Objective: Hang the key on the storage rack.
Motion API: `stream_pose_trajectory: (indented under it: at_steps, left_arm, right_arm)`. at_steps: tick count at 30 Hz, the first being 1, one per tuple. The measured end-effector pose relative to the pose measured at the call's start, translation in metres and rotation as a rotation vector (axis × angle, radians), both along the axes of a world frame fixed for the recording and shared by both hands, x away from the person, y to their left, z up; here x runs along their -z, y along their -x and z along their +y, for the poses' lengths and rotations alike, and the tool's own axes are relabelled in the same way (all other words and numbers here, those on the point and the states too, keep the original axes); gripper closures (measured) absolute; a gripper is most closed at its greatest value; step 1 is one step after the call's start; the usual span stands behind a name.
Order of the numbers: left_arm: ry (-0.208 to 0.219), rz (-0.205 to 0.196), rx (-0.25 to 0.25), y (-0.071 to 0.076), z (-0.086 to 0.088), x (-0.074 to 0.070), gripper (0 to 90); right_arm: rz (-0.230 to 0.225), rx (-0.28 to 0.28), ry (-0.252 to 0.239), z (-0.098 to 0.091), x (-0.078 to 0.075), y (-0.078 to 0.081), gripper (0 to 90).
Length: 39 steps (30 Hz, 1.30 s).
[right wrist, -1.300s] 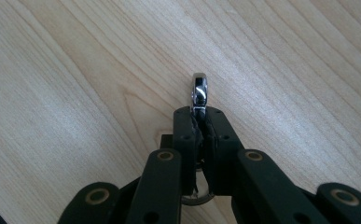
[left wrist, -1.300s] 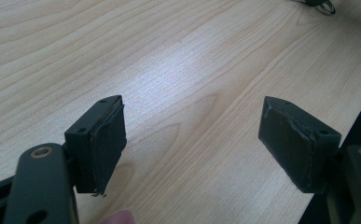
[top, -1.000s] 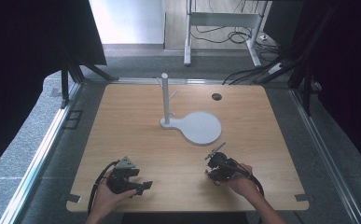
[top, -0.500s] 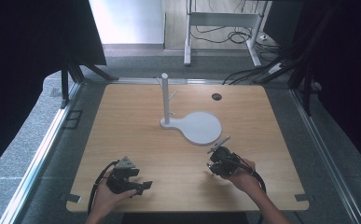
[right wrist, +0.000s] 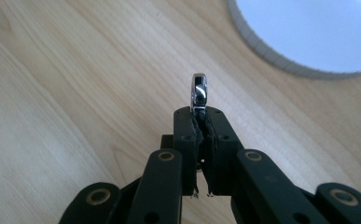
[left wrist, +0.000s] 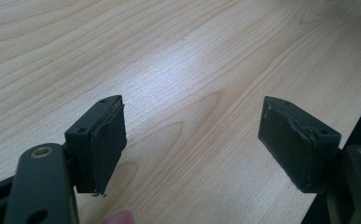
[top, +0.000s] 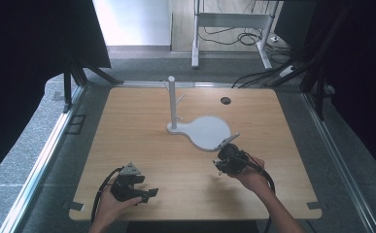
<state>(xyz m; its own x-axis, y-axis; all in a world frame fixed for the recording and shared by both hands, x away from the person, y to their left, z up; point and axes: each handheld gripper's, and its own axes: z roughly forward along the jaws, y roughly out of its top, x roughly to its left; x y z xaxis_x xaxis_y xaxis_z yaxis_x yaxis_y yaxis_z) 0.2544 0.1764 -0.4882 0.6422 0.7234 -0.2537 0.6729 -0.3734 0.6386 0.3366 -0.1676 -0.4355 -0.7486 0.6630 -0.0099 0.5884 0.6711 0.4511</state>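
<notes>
Right now the right gripper (right wrist: 200, 122) is clamping a small shiny metal piece (right wrist: 199, 92) (seen edge-on) just beside the white stand base (right wrist: 308, 32), while the left gripper (left wrist: 192, 140) is resting with jaws apart above the table (left wrist: 178, 56).

Your table (top: 142, 141) is pale wood with a visible grain and a smooth, faintly sheened finish. The stand (top: 206, 131) looks like matt white plastic, with a finely ribbed edge on its base. Your right gripper (right wrist: 200, 116) pinches a ring (right wrist: 199, 91) of glossy, mirror-bright metal. The 2 pads (left wrist: 108, 140) on your left gripper (left wrist: 192, 135) are matt black rubber, frayed at the edges.
</notes>
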Motion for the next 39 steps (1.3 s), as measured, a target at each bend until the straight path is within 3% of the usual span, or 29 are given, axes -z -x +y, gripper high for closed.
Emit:
stream_pose_trajectory:
  at_steps: [8, 26, 39]
  left_arm:
    - [0.000, -0.004, -0.001, 0.001, 0.000, -0.001, 23.7]
    - [0.000, 0.001, -0.006, 0.000, 0.002, 0.000, 23.7]
    - [0.002, 0.001, -0.003, 0.000, 0.002, -0.001, 23.7]
  right_arm:
    - [-0.032, -0.002, -0.019, 0.004, -0.007, -0.011, 84.2]
    - [-0.042, 0.022, -0.056, 0.013, -0.013, -0.038, 84.3]
    - [-0.038, 0.056, -0.055, 0.015, -0.017, -0.058, 84.3]
